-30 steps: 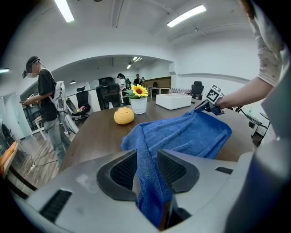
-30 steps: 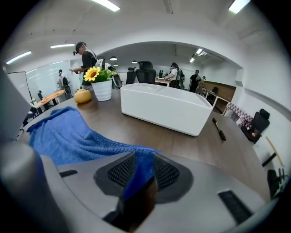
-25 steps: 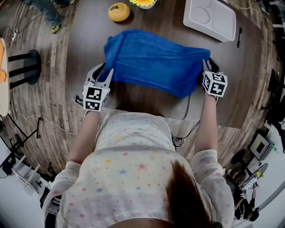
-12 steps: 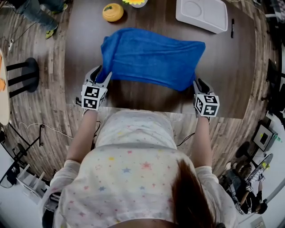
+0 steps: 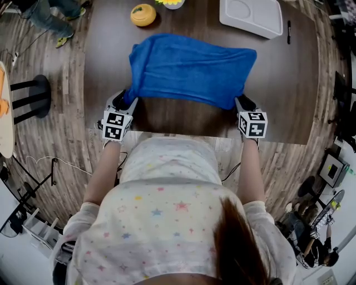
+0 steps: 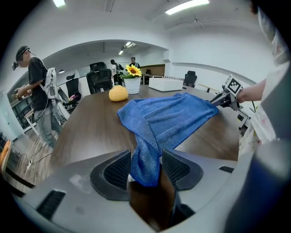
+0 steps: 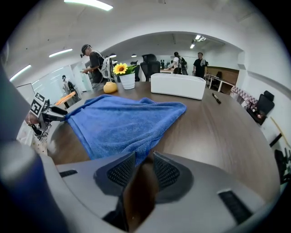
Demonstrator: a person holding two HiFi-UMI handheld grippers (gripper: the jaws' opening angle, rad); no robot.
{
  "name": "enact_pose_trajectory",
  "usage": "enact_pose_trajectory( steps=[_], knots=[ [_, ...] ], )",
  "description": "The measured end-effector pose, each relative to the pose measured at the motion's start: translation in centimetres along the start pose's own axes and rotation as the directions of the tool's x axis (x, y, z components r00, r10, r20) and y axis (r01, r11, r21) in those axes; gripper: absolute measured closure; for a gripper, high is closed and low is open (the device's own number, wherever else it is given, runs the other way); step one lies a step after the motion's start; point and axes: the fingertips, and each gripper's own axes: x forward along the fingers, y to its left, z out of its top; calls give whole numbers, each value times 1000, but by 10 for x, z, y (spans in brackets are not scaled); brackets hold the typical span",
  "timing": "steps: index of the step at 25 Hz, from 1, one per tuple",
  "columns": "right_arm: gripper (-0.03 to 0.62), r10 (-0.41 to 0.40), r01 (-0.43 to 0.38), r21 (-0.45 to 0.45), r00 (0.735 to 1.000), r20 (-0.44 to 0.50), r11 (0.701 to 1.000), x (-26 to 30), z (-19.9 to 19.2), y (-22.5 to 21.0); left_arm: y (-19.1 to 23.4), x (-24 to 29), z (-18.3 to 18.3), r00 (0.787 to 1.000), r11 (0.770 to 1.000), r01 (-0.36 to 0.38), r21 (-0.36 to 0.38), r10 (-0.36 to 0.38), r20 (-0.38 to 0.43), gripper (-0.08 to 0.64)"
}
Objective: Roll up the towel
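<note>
A blue towel [image 5: 189, 69] lies spread on the dark wooden table [image 5: 289, 94], and its near edge runs between my two grippers. My left gripper [image 5: 125, 100] is at the near left corner. In the left gripper view that bunched corner [image 6: 145, 154] hangs loosely between the jaws of my left gripper [image 6: 145, 159], which have just been opening. My right gripper [image 5: 239, 103] is at the near right corner. In the right gripper view the thin corner tip [image 7: 136, 152] sits pinched at the jaw tips of my right gripper [image 7: 143, 158].
At the table's far side are an orange round object [image 5: 143, 15], a potted sunflower [image 5: 171, 3], a white tray [image 5: 250, 16] and a pen [image 5: 288, 32]. The near table edge runs just behind both grippers. A black stool [image 5: 33, 97] and a standing person [image 6: 38, 91] are to the left.
The right gripper has swung back toward the table's near edge with its towel corner. The towel's sagging near edge now runs straighter between the grippers. The left gripper has barely shifted.
</note>
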Motion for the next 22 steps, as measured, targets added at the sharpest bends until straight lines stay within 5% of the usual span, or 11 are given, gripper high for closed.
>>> enact_pose_trajectory(
  steps=[4,8,14,22],
  knots=[
    [473,14,-14,-20,1000,1,1000,9,8,7,-5,3,-2,1000,1000,14,4,-14,3,367],
    [569,21,-21,-27,1000,13,999,3,11,12,-9,3,-2,1000,1000,24,3,-24,7,367],
    [574,-44,42,59,998,41,997,-35,-3,-8,-10,2,-8,999,999,40,12,-41,8,367],
    [568,-67,75,152,996,-57,986,-50,-51,-39,-25,6,-4,997,996,79,44,-79,-8,367]
  ],
)
